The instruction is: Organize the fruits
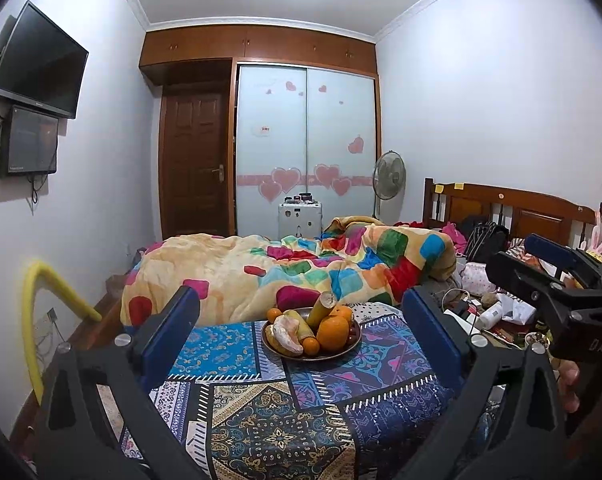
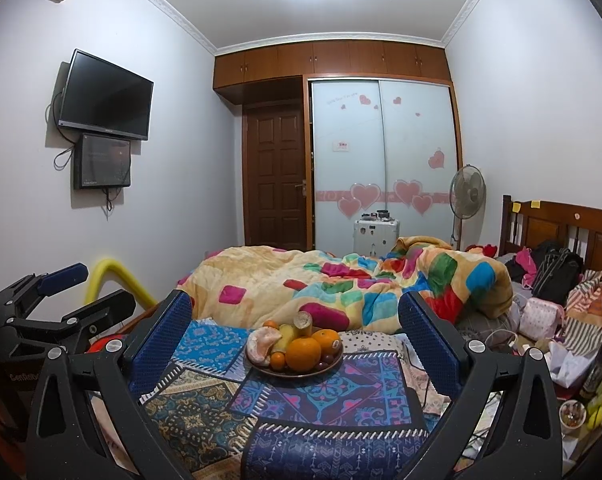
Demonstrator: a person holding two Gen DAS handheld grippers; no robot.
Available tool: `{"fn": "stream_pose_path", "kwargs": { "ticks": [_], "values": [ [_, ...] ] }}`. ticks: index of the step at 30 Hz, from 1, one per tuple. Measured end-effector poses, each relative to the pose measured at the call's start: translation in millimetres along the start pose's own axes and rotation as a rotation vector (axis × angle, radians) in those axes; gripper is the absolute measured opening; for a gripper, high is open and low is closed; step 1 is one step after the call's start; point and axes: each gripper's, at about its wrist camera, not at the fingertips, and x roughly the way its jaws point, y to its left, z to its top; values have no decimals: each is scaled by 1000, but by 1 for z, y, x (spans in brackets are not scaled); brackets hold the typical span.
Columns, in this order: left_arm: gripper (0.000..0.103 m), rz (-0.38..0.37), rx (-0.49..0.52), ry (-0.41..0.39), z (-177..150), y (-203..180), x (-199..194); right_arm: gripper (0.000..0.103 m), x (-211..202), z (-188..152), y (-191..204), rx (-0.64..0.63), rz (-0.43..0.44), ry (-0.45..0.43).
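A dark plate [image 1: 343, 353] [image 2: 333, 364] of fruit stands on a patterned cloth [image 1: 281, 420] [image 2: 321, 432] spread over the bed. On it lie a large orange [image 1: 332, 333] [image 2: 303, 354], a peeled citrus [image 1: 287, 336] [image 2: 263, 344], small tangerines [image 1: 311, 346] [image 2: 277, 360] and a yellowish cut stalk [image 1: 321, 310] [image 2: 303, 322]. My left gripper [image 1: 301, 300] is open, short of the plate, with nothing between its blue pads. My right gripper [image 2: 295, 302] is open too, the plate framed beyond its fingers. Each gripper shows in the other's view, at the right [image 1: 513, 252] and the left [image 2: 101, 286].
A crumpled colourful blanket [image 1: 301, 268] [image 2: 341, 280] lies behind the plate. Clutter of bags, cables, a dark bottle [image 2: 601, 364] and a cup [image 2: 572, 412] fills the right side by the wooden headboard [image 1: 501, 208]. A yellow foam tube [image 1: 41, 320] curves at the left.
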Motion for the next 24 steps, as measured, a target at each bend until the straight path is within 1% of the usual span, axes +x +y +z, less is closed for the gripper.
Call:
{"fn": "stream_pose_path", "kwargs": {
  "ticks": [24],
  "values": [
    [103, -1, -7, 10, -4, -2, 2, 103, -2, -3, -4, 7, 2, 7]
  ]
}}
